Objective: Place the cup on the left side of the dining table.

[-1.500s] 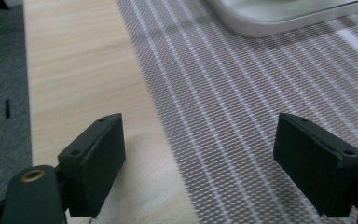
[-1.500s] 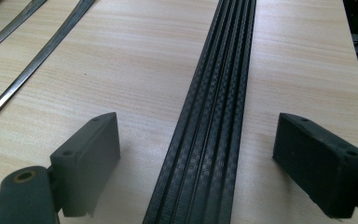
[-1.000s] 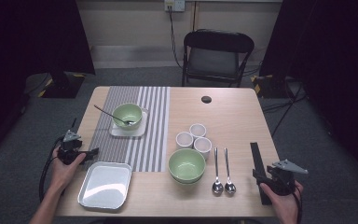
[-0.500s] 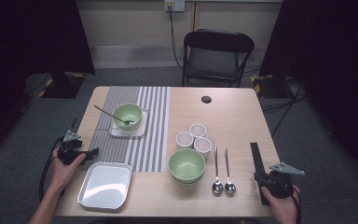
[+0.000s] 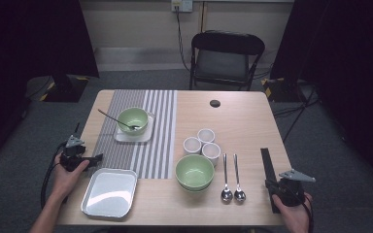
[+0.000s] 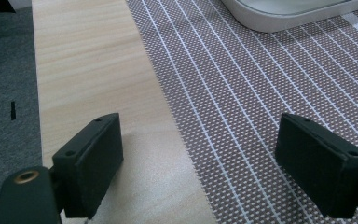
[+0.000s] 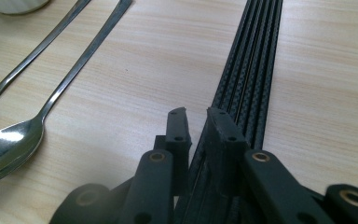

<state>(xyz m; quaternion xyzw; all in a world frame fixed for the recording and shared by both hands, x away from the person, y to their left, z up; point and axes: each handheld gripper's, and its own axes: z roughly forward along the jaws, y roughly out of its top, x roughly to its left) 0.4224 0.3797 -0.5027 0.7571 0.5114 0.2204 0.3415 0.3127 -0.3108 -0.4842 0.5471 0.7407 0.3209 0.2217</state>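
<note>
- Right gripper [image 7: 196,114]: jaws nearly together, just closing, over a black ribbed strip [image 7: 251,56] near the table's [image 5: 243,111] right edge; any grip is unclear.
- Left gripper [image 6: 200,163]: jaws wide apart, empty, over the striped mat's [image 6: 261,93] edge.
- Two spoons [image 5: 232,179]: left of the strip; handles cropped in the right gripper view.

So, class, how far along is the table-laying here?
Done: green bowl with spoon sits on the striped mat. In hand: right gripper jaws have just been closing at the black strip; grip unclear. The left gripper is open, empty. Left: second bowl, three cups, two spoons, tray.
</note>
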